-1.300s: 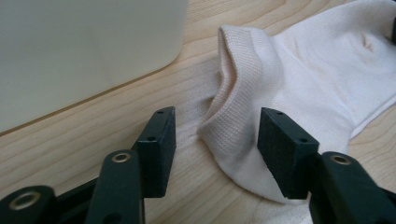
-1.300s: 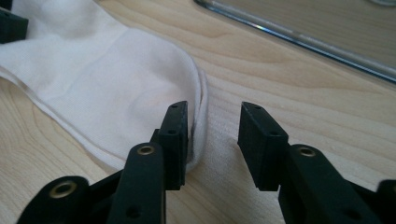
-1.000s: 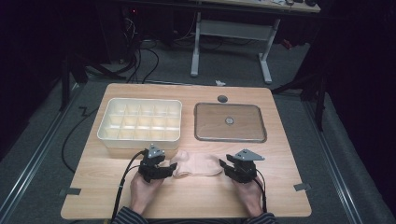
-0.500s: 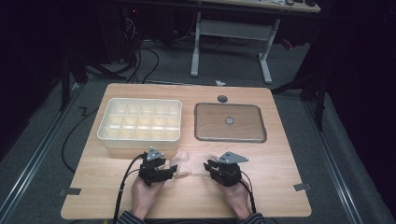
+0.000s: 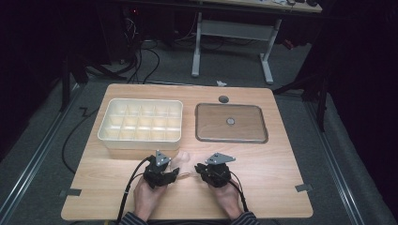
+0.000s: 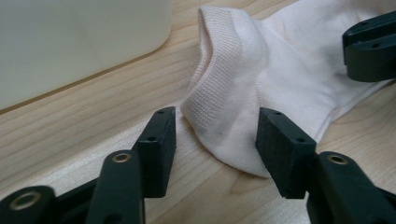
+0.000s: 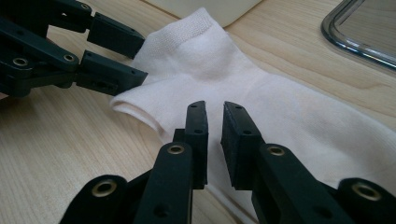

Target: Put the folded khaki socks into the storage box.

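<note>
A pale white sock (image 5: 185,158) lies on the wooden table near its front edge, between my two grippers. In the left gripper view my left gripper (image 6: 215,135) is open, and its jaws have just been closing around the ribbed cuff of the sock (image 6: 261,79) with room left at one pad. The right gripper's jaw tips (image 6: 369,46) rest farther along the fabric. My right gripper (image 7: 215,126) stands on the sock's middle (image 7: 289,112). Its jaws have just been closing to a thin slit, with a fold of cloth pinched between them. The left gripper (image 7: 116,51) reaches in at the cuff.
A cream box with several compartments (image 5: 141,121) stands just behind the left gripper, its wall (image 6: 70,42) close to the cuff. A lidded metal tray (image 5: 231,123) sits back right, its rim (image 7: 359,32) beyond the sock. A small round disc (image 5: 224,99) lies at the table's far edge.
My right hand has slid left toward the left gripper, onto the sock, and its jaws have narrowed. Less of the sock shows between the grippers. The left hand stayed put.
</note>
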Demonstrator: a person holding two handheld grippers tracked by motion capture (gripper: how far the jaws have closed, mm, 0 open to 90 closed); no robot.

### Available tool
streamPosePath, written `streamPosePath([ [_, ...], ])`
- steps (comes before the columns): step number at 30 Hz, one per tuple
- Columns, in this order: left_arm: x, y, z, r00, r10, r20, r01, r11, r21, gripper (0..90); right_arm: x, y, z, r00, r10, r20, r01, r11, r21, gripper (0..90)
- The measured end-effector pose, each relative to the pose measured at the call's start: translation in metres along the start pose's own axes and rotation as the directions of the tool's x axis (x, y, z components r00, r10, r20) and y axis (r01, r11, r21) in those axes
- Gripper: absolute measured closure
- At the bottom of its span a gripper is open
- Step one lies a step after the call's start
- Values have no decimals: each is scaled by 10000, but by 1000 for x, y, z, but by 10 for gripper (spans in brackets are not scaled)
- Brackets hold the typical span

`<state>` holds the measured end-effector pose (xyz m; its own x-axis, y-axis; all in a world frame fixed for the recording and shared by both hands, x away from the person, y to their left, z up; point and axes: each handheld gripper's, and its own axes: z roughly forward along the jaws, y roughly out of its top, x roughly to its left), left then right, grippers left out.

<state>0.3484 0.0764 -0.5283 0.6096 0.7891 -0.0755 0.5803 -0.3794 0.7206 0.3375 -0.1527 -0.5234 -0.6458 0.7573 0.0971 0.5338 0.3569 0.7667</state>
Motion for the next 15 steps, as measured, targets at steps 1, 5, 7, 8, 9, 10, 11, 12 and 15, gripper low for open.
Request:
streamPosePath([
  [1, -1, 0, 0, 10000, 44, 10, -44, 10000, -66, 533, 1, -1, 3, 10000, -22, -4, 22, 10000, 64, 810],
  [5, -2, 0, 1, 9999, 56, 118, -55, 9999, -116, 602, 1, -1, 6, 10000, -79, 1, 79, 9998, 192, 813],
  [7, -2, 0, 1, 9998, 63, 173, -61, 9999, -117, 631, 1, -2, 7, 9999, -148, 0, 148, 9996, 227, 813],
  [8, -2, 0, 1, 9998, 63, 173, -61, 9999, -117, 649, 1, -2, 7, 9999, -148, 0, 148, 9996, 227, 813],
  [9, -2, 0, 1, 9998, 113, 177, -110, 9998, -140, 661, 2, -2, 8, 9998, -184, 59, 182, 9993, 340, 815],
  [10, -2, 0, 1, 9995, 48, 300, -45, 9999, -123, 674, 1, -2, 8, 9997, -236, 79, 233, 9990, 370, 816],
  [11, -2, 0, 1, 9995, 48, 300, -45, 9999, -123, 686, 2, -3, 8, 9997, -218, 81, 215, 9990, 382, 816],
  [12, -2, 0, 2, 9993, 51, 377, -46, 9999, -138, 696, 2, -3, 8, 9997, -224, 90, 220, 9990, 377, 817],
  [15, -2, 0, 2, 9988, 42, 478, -34, 9999, -156, 718, 2, -3, 9, 9997, -228, 108, 224, 9991, 366, 818],
])
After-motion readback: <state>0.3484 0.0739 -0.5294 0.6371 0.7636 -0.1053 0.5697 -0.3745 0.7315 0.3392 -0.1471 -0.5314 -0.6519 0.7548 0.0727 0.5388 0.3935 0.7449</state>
